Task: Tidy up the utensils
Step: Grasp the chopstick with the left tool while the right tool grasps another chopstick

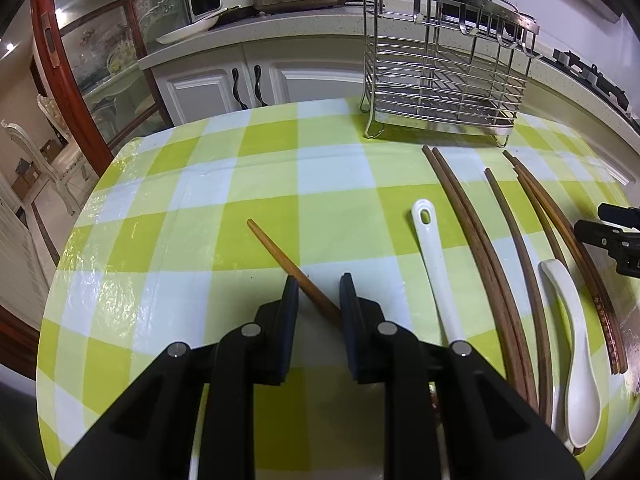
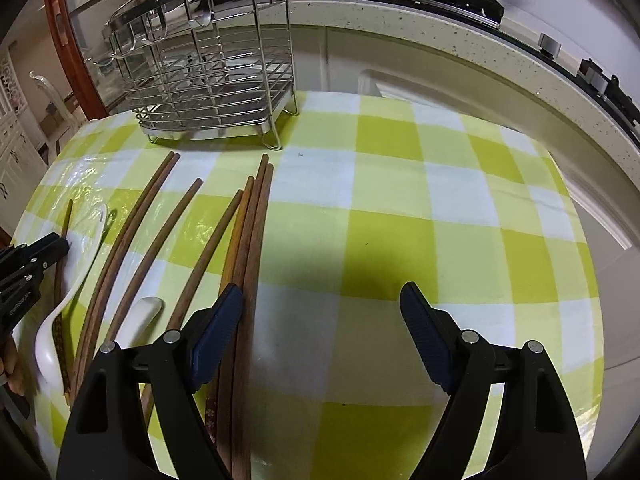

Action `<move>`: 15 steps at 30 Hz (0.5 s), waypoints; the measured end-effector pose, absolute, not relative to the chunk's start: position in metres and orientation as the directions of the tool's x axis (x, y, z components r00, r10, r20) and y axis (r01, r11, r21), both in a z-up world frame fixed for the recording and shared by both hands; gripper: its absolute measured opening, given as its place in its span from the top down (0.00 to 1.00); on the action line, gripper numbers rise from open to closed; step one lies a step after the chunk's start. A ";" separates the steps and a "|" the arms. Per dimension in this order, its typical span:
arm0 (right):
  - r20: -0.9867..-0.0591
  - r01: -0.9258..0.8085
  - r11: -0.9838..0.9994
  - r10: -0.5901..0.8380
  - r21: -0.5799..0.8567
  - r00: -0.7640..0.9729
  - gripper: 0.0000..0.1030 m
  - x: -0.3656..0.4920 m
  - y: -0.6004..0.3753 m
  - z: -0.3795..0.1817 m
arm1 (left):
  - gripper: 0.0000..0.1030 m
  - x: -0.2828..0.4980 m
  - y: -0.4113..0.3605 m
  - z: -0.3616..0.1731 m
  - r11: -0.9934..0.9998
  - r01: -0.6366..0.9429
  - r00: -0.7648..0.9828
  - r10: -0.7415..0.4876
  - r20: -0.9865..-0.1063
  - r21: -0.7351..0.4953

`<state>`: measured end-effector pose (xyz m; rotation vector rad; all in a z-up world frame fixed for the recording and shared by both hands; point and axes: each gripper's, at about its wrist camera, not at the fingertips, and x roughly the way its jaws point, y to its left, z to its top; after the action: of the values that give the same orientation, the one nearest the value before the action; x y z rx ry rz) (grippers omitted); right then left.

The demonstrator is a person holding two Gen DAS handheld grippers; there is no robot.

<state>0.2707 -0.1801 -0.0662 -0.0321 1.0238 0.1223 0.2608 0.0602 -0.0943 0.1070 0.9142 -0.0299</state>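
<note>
The task looks barely begun: the wire utensil rack point(image 1: 444, 60) stands ahead of both grippers with nothing visible in it, while every utensil lies on the checked tablecloth point(image 1: 200, 200). The left gripper point(image 1: 319, 292) has its jaws narrowed around a light wooden chopstick point(image 1: 280, 254) that runs diagonally forward and left from between them; whether the pads actually press on it cannot be told. To its right lie a long-handled white spoon point(image 1: 436, 268), several dark chopsticks point(image 1: 480, 248) and a short white spoon point(image 1: 576, 344). The right gripper point(image 2: 320, 312) is spread wide and holds nothing, its left finger just beside a bundle of dark chopsticks point(image 2: 250, 248). Only the left view shows the light chopstick between the jaws; only the right view shows the bare cloth ahead and right of the right gripper.
</note>
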 end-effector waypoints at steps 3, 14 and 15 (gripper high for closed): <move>-0.848 -0.090 0.995 0.023 -0.030 0.529 0.25 0.271 -0.186 -0.064 | 0.79 0.260 0.060 -0.094 0.994 0.074 0.609 0.022 -0.793 0.084; -0.845 -0.097 0.995 0.077 0.030 0.529 0.25 0.264 -0.190 -0.061 | 0.79 0.257 0.061 -0.093 0.991 0.087 0.604 0.027 -0.796 0.100; -0.840 -0.089 0.996 0.070 0.026 0.538 0.25 0.264 -0.191 -0.059 | 0.79 0.257 0.062 -0.093 0.992 0.086 0.604 0.025 -0.796 0.097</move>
<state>0.2642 -0.1910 -0.0590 -0.0209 0.9983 0.0945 0.2570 0.0618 -0.0930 0.1302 0.9217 -0.0355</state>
